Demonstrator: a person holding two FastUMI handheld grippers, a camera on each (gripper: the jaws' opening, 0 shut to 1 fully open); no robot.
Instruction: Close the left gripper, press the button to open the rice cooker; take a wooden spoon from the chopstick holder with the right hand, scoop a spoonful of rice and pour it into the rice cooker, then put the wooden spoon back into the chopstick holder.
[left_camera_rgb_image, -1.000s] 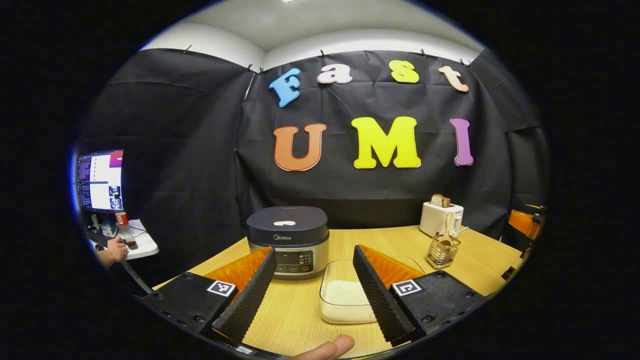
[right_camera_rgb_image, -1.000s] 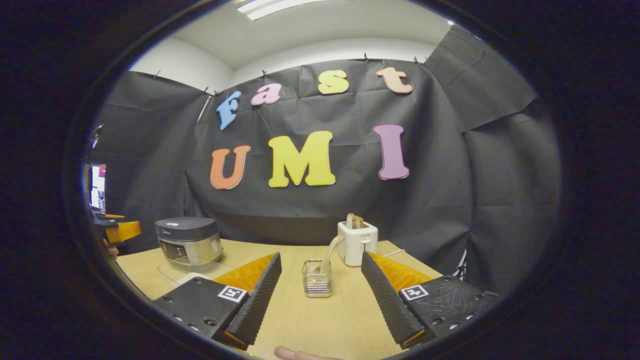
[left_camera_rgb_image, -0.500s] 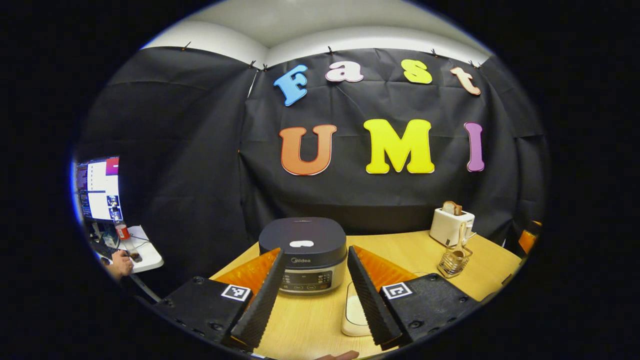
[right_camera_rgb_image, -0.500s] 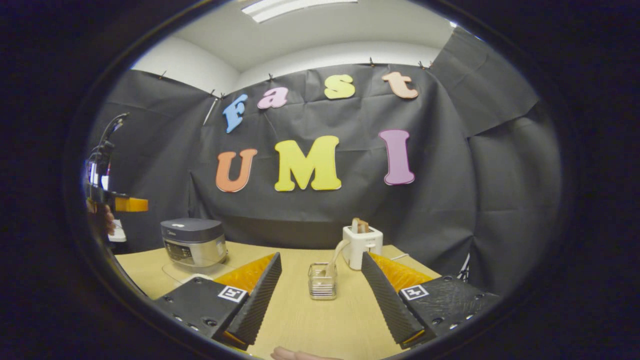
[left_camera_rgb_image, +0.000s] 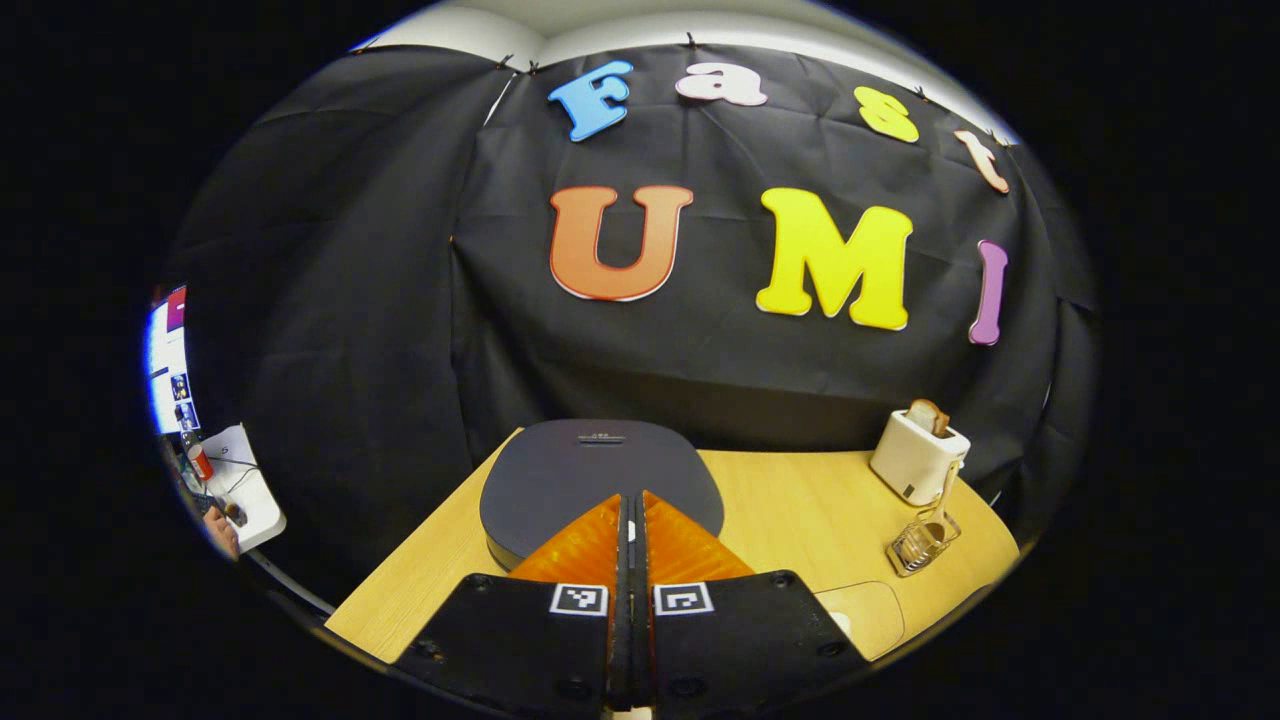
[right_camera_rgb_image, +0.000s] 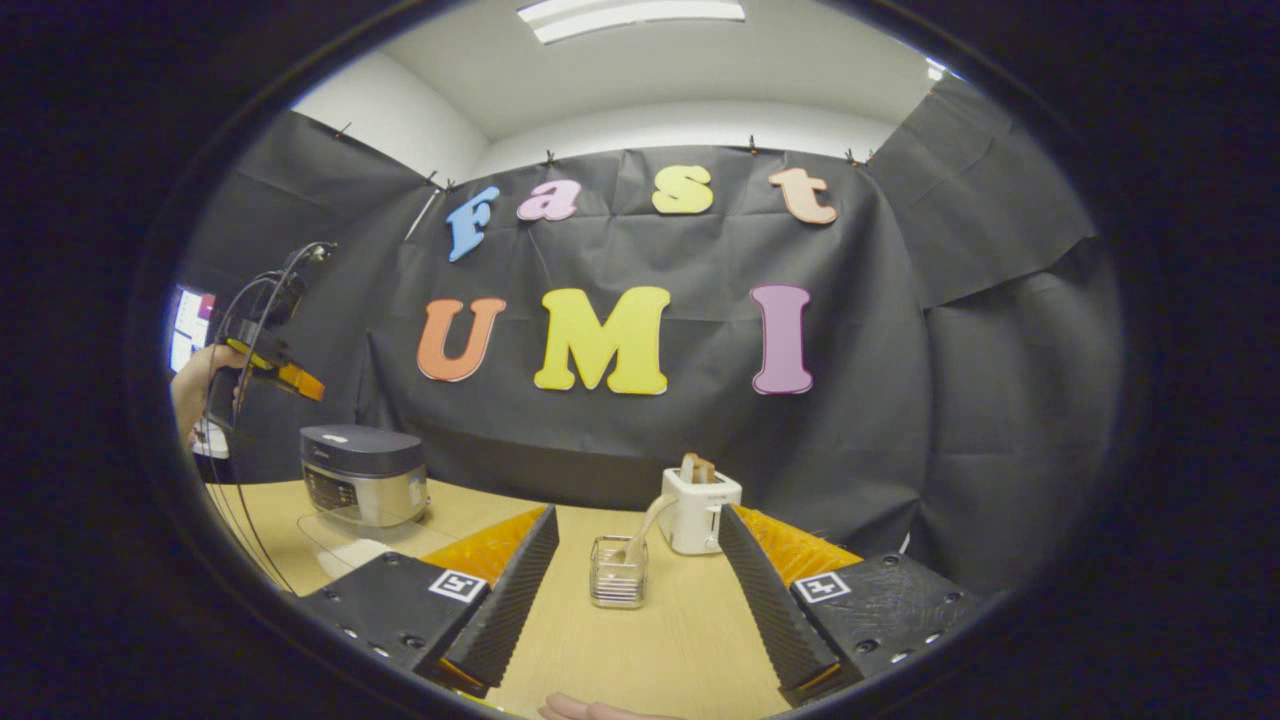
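In the left gripper view my left gripper (left_camera_rgb_image: 630, 500) is shut with nothing in it, its orange fingers pressed together and tilted down over the dark lid of the rice cooker (left_camera_rgb_image: 590, 470). The lid is closed. The wire chopstick holder (left_camera_rgb_image: 915, 545) with the wooden spoon (left_camera_rgb_image: 945, 495) stands at the right. In the right gripper view my right gripper (right_camera_rgb_image: 632, 530) is open, low over the table, and the chopstick holder (right_camera_rgb_image: 617, 585) with the wooden spoon (right_camera_rgb_image: 642, 525) sits between and beyond its fingers. The rice cooker (right_camera_rgb_image: 362, 487) stands far left, with the left gripper (right_camera_rgb_image: 285, 375) held above it by a hand.
A white toaster (right_camera_rgb_image: 697, 510) with bread stands behind the chopstick holder. A clear dish of rice (right_camera_rgb_image: 355, 550) lies in front of the cooker; its rim (left_camera_rgb_image: 865, 615) shows right of my left fingers. A monitor (left_camera_rgb_image: 165, 360) and side table are far left. The wooden table (left_camera_rgb_image: 790, 510) ends at the cloth wall.
My left gripper has shut and risen above the rice cooker, tilting down over its lid. My right gripper has drifted slightly and stays open before the chopstick holder.
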